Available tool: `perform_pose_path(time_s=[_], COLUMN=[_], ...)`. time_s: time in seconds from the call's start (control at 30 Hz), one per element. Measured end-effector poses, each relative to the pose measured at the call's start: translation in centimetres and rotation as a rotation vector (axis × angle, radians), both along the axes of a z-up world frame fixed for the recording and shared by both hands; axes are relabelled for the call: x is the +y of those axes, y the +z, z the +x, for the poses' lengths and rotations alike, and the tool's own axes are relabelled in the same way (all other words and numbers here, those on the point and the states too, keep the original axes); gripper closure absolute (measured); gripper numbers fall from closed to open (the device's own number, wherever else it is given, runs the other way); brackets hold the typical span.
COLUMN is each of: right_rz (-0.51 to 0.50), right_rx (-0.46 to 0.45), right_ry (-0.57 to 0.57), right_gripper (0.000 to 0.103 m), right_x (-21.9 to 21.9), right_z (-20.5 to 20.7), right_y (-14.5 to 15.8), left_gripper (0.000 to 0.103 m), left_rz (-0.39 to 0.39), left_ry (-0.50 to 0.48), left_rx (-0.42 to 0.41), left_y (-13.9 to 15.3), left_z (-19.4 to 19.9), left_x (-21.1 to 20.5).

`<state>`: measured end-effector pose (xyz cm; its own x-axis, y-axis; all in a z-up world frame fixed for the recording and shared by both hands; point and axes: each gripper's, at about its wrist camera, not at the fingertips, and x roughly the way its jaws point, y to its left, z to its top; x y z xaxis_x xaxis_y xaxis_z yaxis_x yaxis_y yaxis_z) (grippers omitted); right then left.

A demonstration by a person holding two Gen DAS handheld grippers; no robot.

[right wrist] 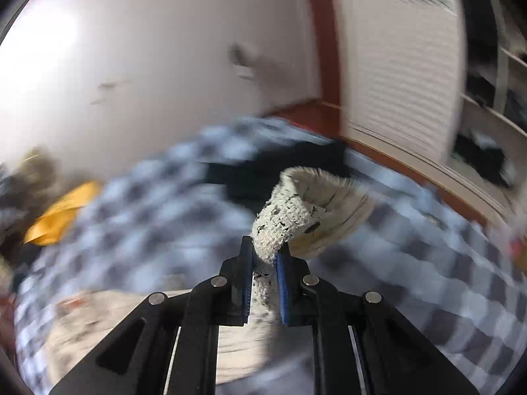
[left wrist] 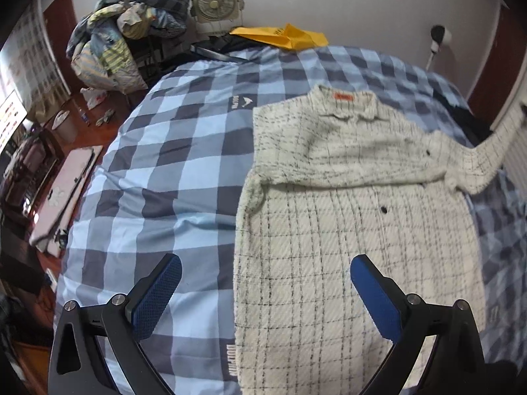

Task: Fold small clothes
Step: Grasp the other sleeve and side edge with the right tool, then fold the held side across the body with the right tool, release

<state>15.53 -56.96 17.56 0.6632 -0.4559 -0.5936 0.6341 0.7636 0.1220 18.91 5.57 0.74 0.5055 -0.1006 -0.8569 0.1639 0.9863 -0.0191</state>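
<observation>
A cream shirt with a dark grid pattern (left wrist: pixel 355 230) lies on the blue checked bedcover (left wrist: pixel 171 151), collar and orange label (left wrist: pixel 344 97) at the far end. One sleeve lies folded across its chest. Its other sleeve (left wrist: pixel 494 148) rises off the bed to the right. My left gripper (left wrist: pixel 266 276) is open, hovering over the shirt's near left edge. In the right wrist view my right gripper (right wrist: pixel 265 250) is shut on the cuff of that sleeve (right wrist: pixel 290 217) and holds it above the bed. That view is motion-blurred.
A pile of bedding and clothes (left wrist: pixel 125 36) and a box fan (left wrist: pixel 215 1) stand at the far left by the wall. A yellow envelope (left wrist: pixel 290 36) lies at the bed's far end. The floor with clutter (left wrist: pixel 66 171) drops off left. A white cabinet (right wrist: pixel 402 65) stands right.
</observation>
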Motion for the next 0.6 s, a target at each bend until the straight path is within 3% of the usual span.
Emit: perform_pose_path(time_s=[0.13, 0.27, 0.37, 0.4, 0.43, 0.47, 0.53, 0.6], right_rz=[-0.001, 0.075, 0.209, 0.306, 0.438, 0.561, 0.745, 0.739], right_rx=[-0.052, -0.022, 0.073, 0.122, 0.182, 0.228, 0.316, 0.424], right_ry=[0.261, 0.440, 0.539, 0.579, 0.623, 0.651, 0.663, 0.654], right_gripper=[0.093, 0.093, 0.087, 0.074, 0.054, 0.046, 0.044, 0.044], right_x=[13.0, 23.3, 30.6, 33.1, 35.0, 35.8, 38.0, 39.2], right_z=[5.8, 11.2, 15.2, 16.5, 17.6, 18.2, 18.3, 17.3], right_y=[2.2, -0.1, -6.2, -9.2, -12.6, -15.3, -19.7, -21.9], left_gripper=[0.000, 0.000, 0.000, 0.000, 0.000, 0.000, 0.000, 0.000], left_rz=[-0.028, -0.101, -0.087, -0.065, -0.049, -0.044, -0.052, -0.064], left_ry=[0.006, 0.023, 0.011, 0.019, 0.027, 0.032, 0.049, 0.064], left_rx=[0.001, 0.007, 0.020, 0.009, -0.002, -0.007, -0.008, -0.005], left_y=[0.0, -0.3, -0.6, -0.6, -0.6, -0.5, -0.4, -0.4], left_z=[-0.3, -0.4, -0.3, -0.4, -0.4, -0.4, -0.4, -0.3], left_x=[0.8, 1.5, 1.3, 1.4, 1.6, 1.8, 2.5, 3.0])
